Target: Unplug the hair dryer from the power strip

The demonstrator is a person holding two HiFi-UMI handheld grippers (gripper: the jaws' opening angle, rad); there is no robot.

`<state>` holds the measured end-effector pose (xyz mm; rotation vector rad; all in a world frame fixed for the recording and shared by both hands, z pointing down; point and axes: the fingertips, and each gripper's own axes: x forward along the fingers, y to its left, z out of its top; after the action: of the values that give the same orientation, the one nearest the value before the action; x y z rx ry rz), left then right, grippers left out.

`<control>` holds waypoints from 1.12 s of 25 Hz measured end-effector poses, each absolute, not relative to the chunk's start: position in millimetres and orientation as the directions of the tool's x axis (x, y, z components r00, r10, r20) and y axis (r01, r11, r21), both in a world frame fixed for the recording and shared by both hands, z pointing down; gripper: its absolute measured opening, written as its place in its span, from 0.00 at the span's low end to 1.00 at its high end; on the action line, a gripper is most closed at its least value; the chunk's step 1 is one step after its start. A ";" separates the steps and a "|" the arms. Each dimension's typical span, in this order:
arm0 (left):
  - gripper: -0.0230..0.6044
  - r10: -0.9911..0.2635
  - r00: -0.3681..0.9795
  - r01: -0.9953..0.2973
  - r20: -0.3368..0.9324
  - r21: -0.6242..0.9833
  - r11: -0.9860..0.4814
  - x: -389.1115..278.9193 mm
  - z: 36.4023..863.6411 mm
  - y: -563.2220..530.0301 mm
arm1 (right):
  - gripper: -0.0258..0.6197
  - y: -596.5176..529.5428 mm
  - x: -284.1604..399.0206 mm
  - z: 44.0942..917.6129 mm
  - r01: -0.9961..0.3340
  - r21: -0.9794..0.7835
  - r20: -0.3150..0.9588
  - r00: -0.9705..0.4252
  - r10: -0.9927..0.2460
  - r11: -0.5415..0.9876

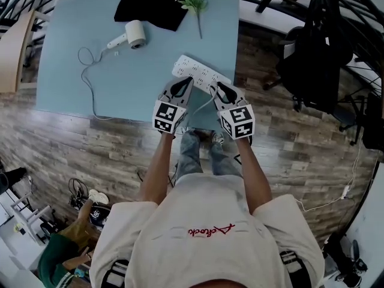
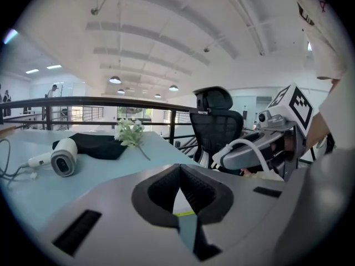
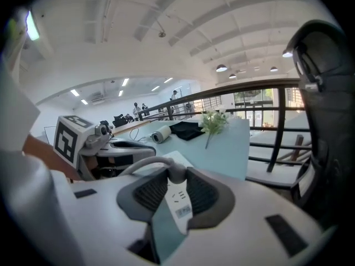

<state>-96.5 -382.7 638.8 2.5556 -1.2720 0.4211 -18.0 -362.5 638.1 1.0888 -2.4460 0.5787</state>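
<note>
the right hand-held gripper point(image 3: 176, 174) clamped the plug point(image 3: 177, 169) in the power strip point(image 1: 201, 74) on the desk point(image 1: 141, 86); the left hand-held gripper point(image 2: 180, 168) was closed, empty.

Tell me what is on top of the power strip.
On the power strip: a plug with its cable, clamped by the right gripper; the shut left gripper is over it too. Sockets beneath both are covered.

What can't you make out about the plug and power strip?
- Prongs of the plug: right gripper view, the shut jaws and the plug's body cover the socket.
- Near end of the power strip: head view, left gripper and right gripper cover it.
- The cord past the table edge: head view, lost underneath.
</note>
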 end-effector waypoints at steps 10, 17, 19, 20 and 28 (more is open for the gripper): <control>0.05 -0.782 0.532 -0.843 0.323 0.113 -0.527 -103.6 594.9 -334.3 | 0.22 -331.7 -22.2 607.9 -0.722 -0.243 0.431 -0.678 -0.595 0.647; 0.05 -0.831 0.475 -0.878 0.289 0.091 -0.470 -109.0 562.5 -295.9 | 0.22 -305.4 -21.8 576.3 -0.687 -0.256 0.364 -0.721 -0.590 0.681; 0.05 -0.846 0.460 -0.886 0.271 0.073 -0.458 -109.7 550.5 -290.6 | 0.22 -301.4 -21.2 566.6 -0.676 -0.248 0.345 -0.731 -0.589 0.694; 0.05 -0.854 0.452 -0.890 0.259 0.063 -0.452 -109.9 543.8 -288.6 | 0.22 -300.3 -20.4 561.7 -0.671 -0.241 0.334 -0.736 -0.589 0.701; 0.05 -0.887 0.413 -0.909 0.205 0.043 -0.414 -103.0 511.3 -250.8 | 0.22 -278.2 1.3 535.1 -0.661 -0.202 0.286 -0.745 -0.602 0.722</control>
<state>-103.0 -250.8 511.3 2.5138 -1.6103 0.2263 1.3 -278.2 535.1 1.0121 -2.7265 0.4331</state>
